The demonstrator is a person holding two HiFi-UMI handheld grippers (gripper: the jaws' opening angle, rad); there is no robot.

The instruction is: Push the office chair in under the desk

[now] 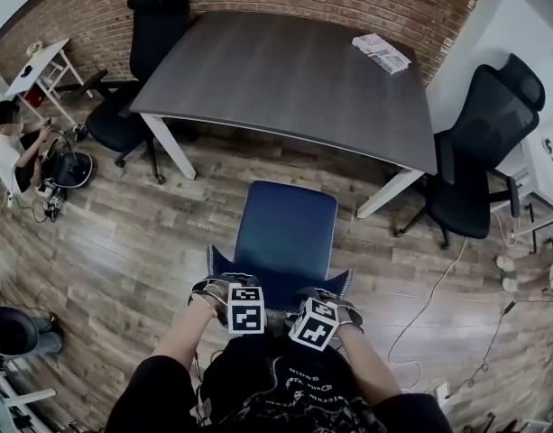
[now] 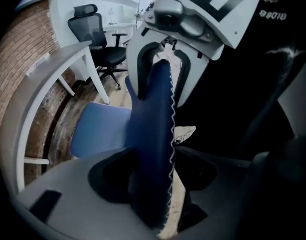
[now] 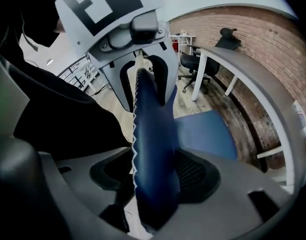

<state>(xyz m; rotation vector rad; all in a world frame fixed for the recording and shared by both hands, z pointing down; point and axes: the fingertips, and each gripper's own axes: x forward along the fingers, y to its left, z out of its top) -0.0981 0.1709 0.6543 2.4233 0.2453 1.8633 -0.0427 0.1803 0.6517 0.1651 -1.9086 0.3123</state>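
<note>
Left claw [image 2: 160, 176] and right claw [image 3: 153, 176] gape, unclenched, astride the backrest's [image 2: 152, 114] top edge. The blue office chair [image 1: 287, 228] stands at six o'clock of the desk [image 1: 285, 70]. It likely rolls lightly, so push that stiff rim.

Soft even light, fisheye-bent edges; the chair back [image 2: 150, 134] seems slightly blurred.

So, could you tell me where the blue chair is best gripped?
Probably the backrest, at its top edge, from above and behind: it is a thin upright panel with the desk beyond. The left tool and right tool straddle it, jaws apart.
</note>
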